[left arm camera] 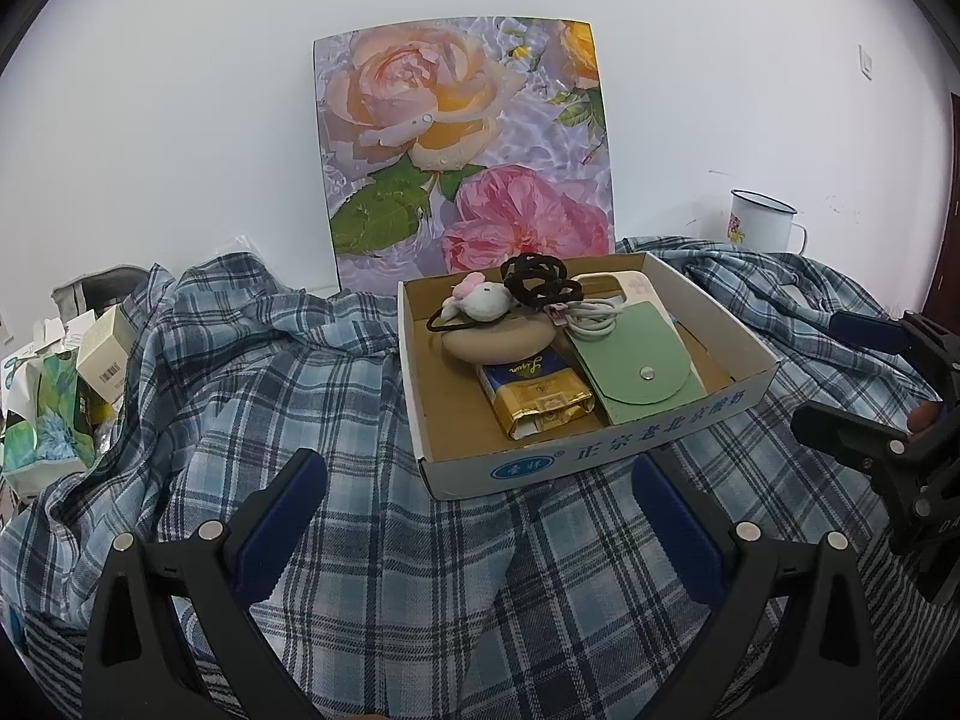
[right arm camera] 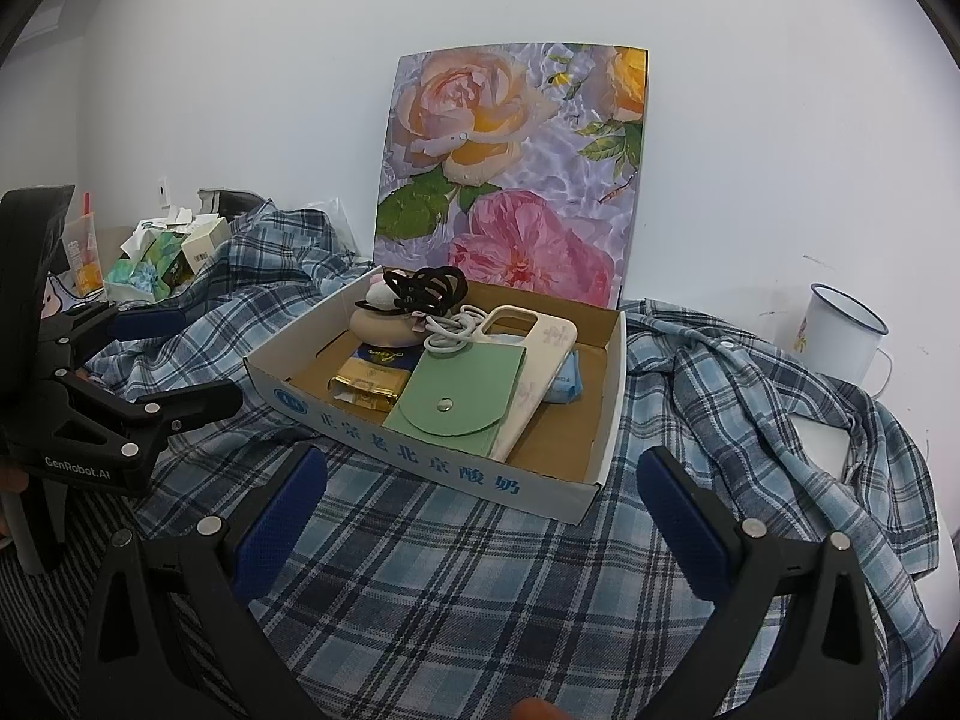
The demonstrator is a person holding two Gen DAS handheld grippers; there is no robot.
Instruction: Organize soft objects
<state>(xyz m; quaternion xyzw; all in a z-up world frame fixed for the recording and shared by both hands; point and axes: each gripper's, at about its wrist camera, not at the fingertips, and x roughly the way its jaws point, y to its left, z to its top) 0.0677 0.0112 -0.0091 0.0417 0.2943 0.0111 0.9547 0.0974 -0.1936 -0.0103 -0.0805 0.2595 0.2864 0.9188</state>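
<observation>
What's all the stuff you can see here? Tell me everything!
cardboard box: one, white outside, brown inside, on the shirt
plaid shirt: one, blue and white, spread under the box
green pouch: one, in the box
phone case: one, cream, under the pouch
white cable: one, coiled, in the box
hair ties: a black bunch, in the box
plush toy: one, white, in the box
flower picture: one, pink and orange, against the wall
mug: one, white, far right
left claw: open
right claw: open
</observation>
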